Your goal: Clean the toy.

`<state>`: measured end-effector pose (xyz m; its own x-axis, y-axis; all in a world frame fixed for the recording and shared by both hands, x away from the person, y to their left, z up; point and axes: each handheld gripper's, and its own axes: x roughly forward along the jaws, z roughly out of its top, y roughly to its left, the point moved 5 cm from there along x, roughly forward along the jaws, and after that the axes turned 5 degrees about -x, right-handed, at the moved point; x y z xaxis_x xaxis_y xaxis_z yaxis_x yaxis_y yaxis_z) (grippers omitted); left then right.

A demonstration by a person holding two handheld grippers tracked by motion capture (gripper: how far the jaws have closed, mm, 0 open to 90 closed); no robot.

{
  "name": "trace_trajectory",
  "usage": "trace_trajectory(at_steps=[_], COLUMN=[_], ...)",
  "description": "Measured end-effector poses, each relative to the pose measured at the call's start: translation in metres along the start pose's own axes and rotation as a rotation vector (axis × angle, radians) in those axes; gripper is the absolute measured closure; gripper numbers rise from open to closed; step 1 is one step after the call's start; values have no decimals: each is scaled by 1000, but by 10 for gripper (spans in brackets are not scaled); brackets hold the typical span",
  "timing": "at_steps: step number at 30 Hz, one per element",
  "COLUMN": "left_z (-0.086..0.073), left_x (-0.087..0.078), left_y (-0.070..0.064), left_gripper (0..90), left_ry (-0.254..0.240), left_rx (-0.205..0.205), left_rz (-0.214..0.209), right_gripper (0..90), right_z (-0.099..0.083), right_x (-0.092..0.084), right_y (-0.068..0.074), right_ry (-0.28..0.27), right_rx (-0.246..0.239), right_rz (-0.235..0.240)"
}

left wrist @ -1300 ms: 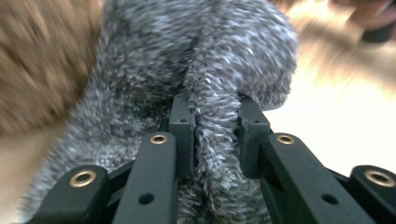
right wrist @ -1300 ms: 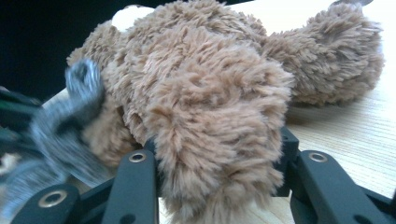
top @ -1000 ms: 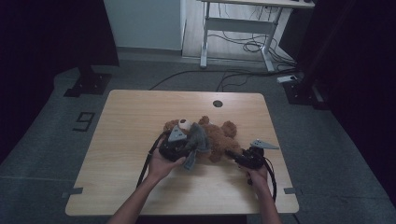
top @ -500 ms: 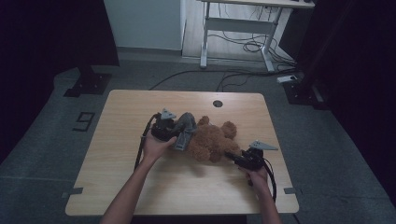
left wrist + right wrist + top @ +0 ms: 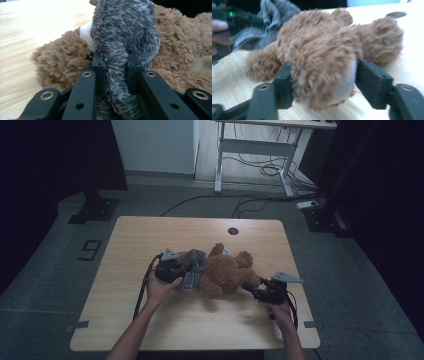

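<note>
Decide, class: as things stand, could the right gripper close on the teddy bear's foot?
Probably yes. The right gripper has just been opening, and its jaws now stand on either side of the teddy bear's foot, nothing between. The left gripper grips the grey scarf at the bear's other end.

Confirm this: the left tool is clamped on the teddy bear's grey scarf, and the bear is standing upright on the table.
Not upright: the teddy bear lies flat on the table, as the high view shows. The left tool is indeed clamped on the grey scarf.
</note>
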<state>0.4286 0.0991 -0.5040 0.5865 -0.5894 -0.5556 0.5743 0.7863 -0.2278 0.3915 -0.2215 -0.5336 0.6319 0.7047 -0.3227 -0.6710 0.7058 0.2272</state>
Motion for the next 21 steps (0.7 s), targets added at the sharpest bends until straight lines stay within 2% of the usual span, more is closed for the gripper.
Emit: trace_trajectory(at_steps=[2,6,10,13,16,21], left_z=[-4,-13,-21,-25,-30,-34], left_x=[-2,-5,-9,-11,-12,-13], left_y=[-1,-5,-6,-8,-9,-11], left_gripper=[743,744,744,743,742,742], left_ry=[-3,-6,-9,-8,-8,-4], left_rx=[7,20,12,22,27,32], left_rz=[3,6,-9,-6,-1,3], right_gripper=[286,253,226,217,209,228], right_z=[3,8,14,16,13,7], right_x=[-5,-10,-16,-19,-11,10], right_y=[-1,1,5,7,8,16], right_ry=[-9,-13,-36,-28,0,58], right_rx=[0,1,6,8,23,1], right_rz=[-18,6,29,25,17,41])
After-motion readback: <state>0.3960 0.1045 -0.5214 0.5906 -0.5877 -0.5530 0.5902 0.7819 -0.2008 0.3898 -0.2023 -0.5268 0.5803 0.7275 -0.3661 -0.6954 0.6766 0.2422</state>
